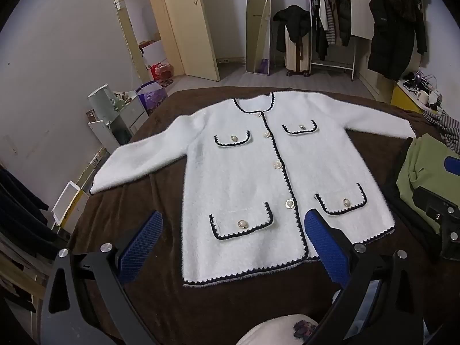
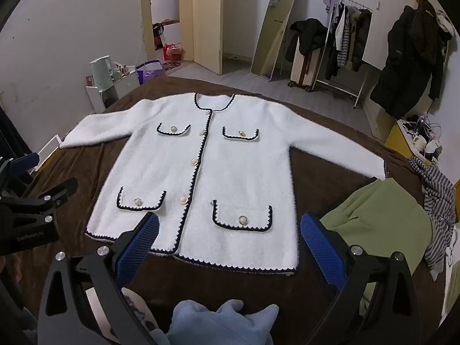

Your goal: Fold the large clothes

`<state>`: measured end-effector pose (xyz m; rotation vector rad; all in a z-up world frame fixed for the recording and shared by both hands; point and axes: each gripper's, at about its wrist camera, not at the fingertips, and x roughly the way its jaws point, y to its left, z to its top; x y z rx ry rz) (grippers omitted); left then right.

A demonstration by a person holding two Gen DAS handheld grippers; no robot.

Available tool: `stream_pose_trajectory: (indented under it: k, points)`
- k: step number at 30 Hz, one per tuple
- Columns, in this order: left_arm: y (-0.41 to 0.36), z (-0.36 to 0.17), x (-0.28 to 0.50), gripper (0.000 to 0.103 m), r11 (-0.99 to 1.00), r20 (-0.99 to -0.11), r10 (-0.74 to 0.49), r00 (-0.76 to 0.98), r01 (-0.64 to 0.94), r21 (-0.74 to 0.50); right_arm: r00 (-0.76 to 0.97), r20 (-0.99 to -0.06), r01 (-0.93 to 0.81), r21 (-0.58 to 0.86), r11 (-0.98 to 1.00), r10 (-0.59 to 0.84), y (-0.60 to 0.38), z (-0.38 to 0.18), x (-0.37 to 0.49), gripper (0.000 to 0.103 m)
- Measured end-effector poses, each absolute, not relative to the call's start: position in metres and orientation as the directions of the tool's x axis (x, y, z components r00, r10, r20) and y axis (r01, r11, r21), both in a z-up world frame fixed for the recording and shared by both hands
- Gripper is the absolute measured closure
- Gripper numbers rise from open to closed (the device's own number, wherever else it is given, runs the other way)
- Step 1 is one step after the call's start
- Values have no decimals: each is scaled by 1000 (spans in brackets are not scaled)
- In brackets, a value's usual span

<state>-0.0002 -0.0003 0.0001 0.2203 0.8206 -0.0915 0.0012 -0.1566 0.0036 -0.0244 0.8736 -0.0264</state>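
A fluffy white cardigan (image 1: pixel 258 178) with dark scalloped trim, pearl buttons and several pockets lies flat and face up on the brown bed cover (image 1: pixel 129 215), sleeves spread out to both sides. The same cardigan (image 2: pixel 230 166) fills the middle of the right wrist view. My left gripper (image 1: pixel 233 238) hovers open above the hem, its blue pads wide apart with nothing between them. My right gripper (image 2: pixel 230 241) is also open over the hem's right half, holding nothing. The left gripper's body (image 2: pixel 28 212) shows at the left edge of the right wrist view.
An olive green garment (image 2: pixel 382 221) and a striped cloth (image 2: pixel 440 198) lie on the bed's right side. A light blue garment (image 2: pixel 221 322) sits at the near edge. Beyond the bed stand a mirror (image 2: pixel 276 28), a clothes rack (image 2: pixel 345 37), a suitcase and a side cabinet with a kettle (image 2: pixel 100 69).
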Motion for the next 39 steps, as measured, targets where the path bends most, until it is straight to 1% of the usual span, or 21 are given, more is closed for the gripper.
stream_pose_trajectory:
  k: [39]
  points:
    - [4,3,0,6,974,-737,11,676,160,162,638,-770,24,-14,1000,-26,-155,-3,5,6]
